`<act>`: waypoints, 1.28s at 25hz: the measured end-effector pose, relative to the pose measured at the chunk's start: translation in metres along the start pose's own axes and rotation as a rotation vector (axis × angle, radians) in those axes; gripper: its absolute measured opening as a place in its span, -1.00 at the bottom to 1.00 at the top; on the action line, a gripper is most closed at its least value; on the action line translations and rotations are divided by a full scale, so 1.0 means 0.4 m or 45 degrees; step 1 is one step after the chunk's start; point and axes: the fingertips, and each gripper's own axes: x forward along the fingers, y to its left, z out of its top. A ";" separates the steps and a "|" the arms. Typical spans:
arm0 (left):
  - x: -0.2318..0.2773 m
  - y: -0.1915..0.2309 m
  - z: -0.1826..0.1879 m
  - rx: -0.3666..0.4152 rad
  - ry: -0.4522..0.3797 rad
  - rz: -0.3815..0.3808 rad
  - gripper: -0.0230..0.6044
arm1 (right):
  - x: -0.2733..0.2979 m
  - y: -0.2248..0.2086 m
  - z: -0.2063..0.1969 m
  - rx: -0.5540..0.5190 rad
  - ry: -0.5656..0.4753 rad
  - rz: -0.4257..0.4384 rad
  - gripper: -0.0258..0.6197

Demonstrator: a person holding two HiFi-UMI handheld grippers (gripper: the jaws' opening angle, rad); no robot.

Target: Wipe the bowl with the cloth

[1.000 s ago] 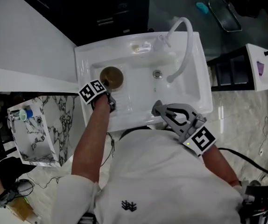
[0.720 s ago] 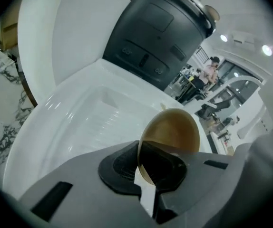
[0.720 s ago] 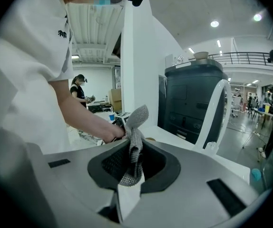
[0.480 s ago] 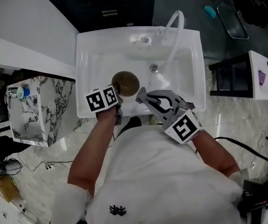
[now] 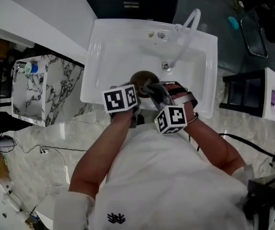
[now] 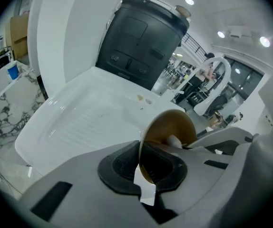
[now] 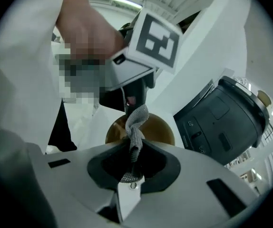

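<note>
A brown bowl [image 5: 144,77] hangs tilted over the front of the white sink [image 5: 99,47]. My left gripper [image 5: 135,86] is shut on its near rim; in the left gripper view the rim [image 6: 141,146] runs between the closed jaws and the bowl [image 6: 174,125] opens to the right. My right gripper [image 5: 153,88] is shut on a strip of grey cloth [image 7: 136,125]. The strip sticks out from its jaws toward the bowl [image 7: 158,127]. A bit of cloth [image 6: 174,140] shows inside the bowl. The two grippers sit side by side, nearly touching.
A white faucet with a curved hose [image 5: 188,30] stands at the sink's back right, above the drain [image 5: 165,66]. A marble-patterned cabinet [image 5: 41,95] is to the left and a dark bin [image 6: 141,37] stands behind the sink. A black-and-white stand [image 5: 252,95] is at the right.
The left gripper has lifted the bowl out of the basin toward the sink's front edge. The right gripper has rolled and moved left, up against the bowl.
</note>
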 end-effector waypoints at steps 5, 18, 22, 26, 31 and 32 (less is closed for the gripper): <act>-0.004 -0.028 -0.020 0.099 0.033 0.043 -0.87 | 0.017 0.001 0.014 -0.037 -0.016 0.029 -0.79; -0.027 -0.053 -0.028 0.265 0.029 0.100 -0.87 | -0.012 -0.043 -0.025 -0.143 0.106 -0.105 -0.79; -0.034 -0.059 -0.026 0.250 -0.001 0.109 -0.87 | -0.022 0.003 -0.053 -0.095 0.131 -0.038 -0.79; -0.032 -0.076 -0.021 0.229 -0.017 0.092 -0.86 | -0.026 0.045 -0.059 -0.094 0.138 0.011 -0.79; -0.030 -0.111 -0.025 0.226 -0.025 0.058 -0.86 | -0.029 0.066 -0.049 -0.149 0.131 0.040 -0.79; -0.030 -0.117 -0.026 0.232 -0.025 0.053 -0.86 | -0.029 0.066 -0.043 -0.162 0.123 0.042 -0.79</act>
